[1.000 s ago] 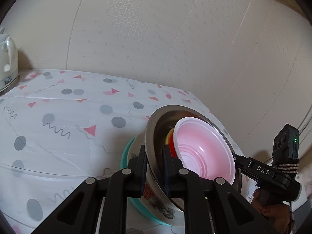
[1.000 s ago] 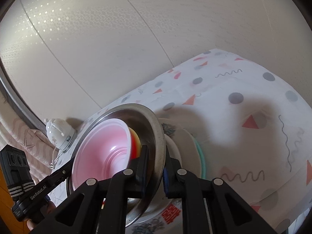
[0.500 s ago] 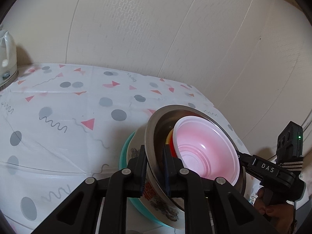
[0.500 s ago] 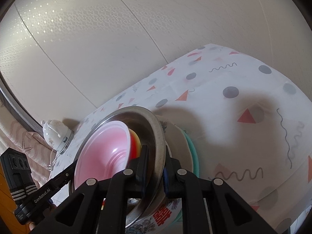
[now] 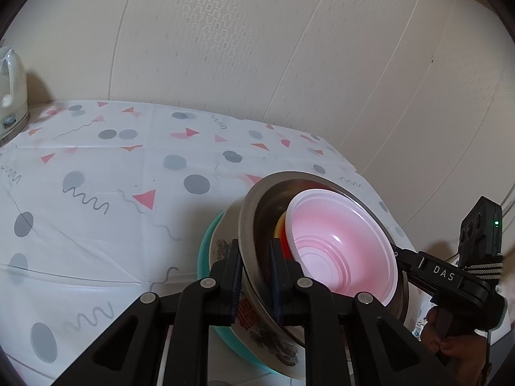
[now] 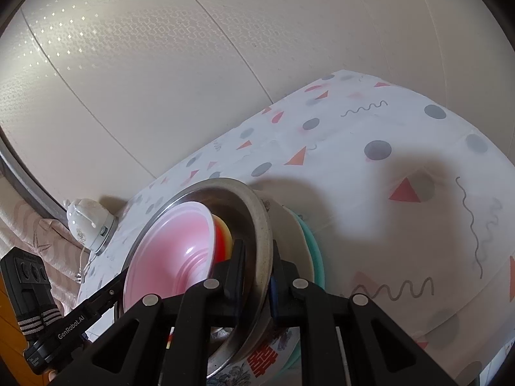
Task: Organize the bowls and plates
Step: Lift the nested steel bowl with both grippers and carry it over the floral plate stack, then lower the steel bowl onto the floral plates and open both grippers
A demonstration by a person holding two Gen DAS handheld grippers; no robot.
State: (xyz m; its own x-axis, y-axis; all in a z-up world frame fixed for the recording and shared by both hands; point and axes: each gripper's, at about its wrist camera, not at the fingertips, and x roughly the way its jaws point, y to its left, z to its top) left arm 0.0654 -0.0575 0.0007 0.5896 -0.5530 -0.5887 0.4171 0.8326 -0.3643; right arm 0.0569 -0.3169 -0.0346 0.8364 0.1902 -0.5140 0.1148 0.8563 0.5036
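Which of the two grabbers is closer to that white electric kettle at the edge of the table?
Left. The kettle sits beyond the left gripper, on its side of the steel bowl. The right gripper clamps the bowl's opposite rim, farther from the kettle.

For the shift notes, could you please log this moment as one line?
left gripper: shut on steel bowl rim | right gripper: shut on opposite rim | nested: pink bowl | under: teal plate
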